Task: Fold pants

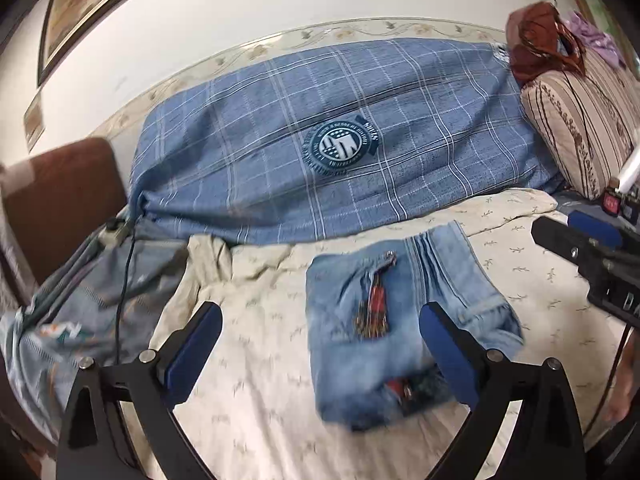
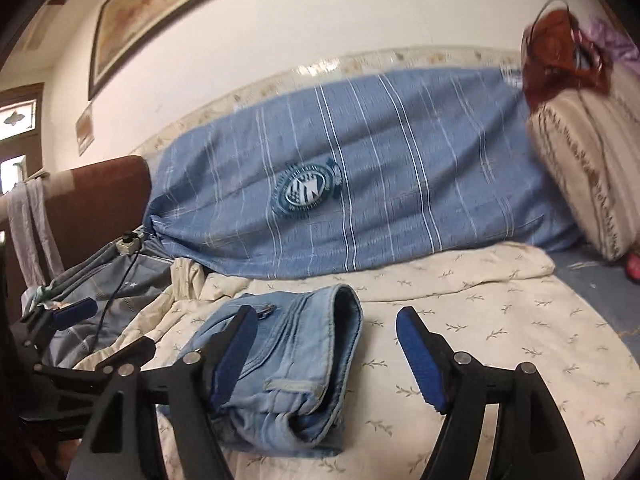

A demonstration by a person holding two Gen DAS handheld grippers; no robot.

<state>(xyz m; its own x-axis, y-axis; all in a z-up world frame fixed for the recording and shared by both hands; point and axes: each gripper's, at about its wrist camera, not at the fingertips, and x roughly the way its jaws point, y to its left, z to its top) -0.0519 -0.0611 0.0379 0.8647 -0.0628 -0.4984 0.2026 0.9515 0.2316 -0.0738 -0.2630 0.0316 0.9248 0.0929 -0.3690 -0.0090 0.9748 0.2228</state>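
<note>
**Folded jeans on the bed, both grippers spread and empty**

Folded into a compact bundle: light blue jeans (image 1: 400, 320), lying on the cream leaf-print sheet (image 1: 260, 360) near the front of the bed. Red and gold beadwork on the top face, a zipper pull just above it, pleated seams running along the bundle's right part. From the right wrist view, the rounded fold and a belt loop facing the camera.

Left gripper (image 1: 320, 340): jaws spread wide, nothing clasped. Blue pads apart, the right one in front of the bundle's right portion, the left one over bare sheet; whether raised off the denim or grazing it, cannot tell.

Right gripper (image 2: 326, 344): jaws well apart, nothing gripped. Left pad in front of the bundle, right pad over bare sheet to its right.

Behind the jeans: a blue plaid quilt (image 1: 340, 120) with a round crest, rolled along the wall. To the right, a striped pillow (image 1: 580, 128) with a reddish-brown bag (image 1: 540, 40) on top. At left, a grey-blue cloth (image 1: 92, 300), a dark cable (image 1: 124, 272) across it, and a brown headboard (image 1: 56, 200). On the wall, a framed picture (image 1: 88, 4).
</note>
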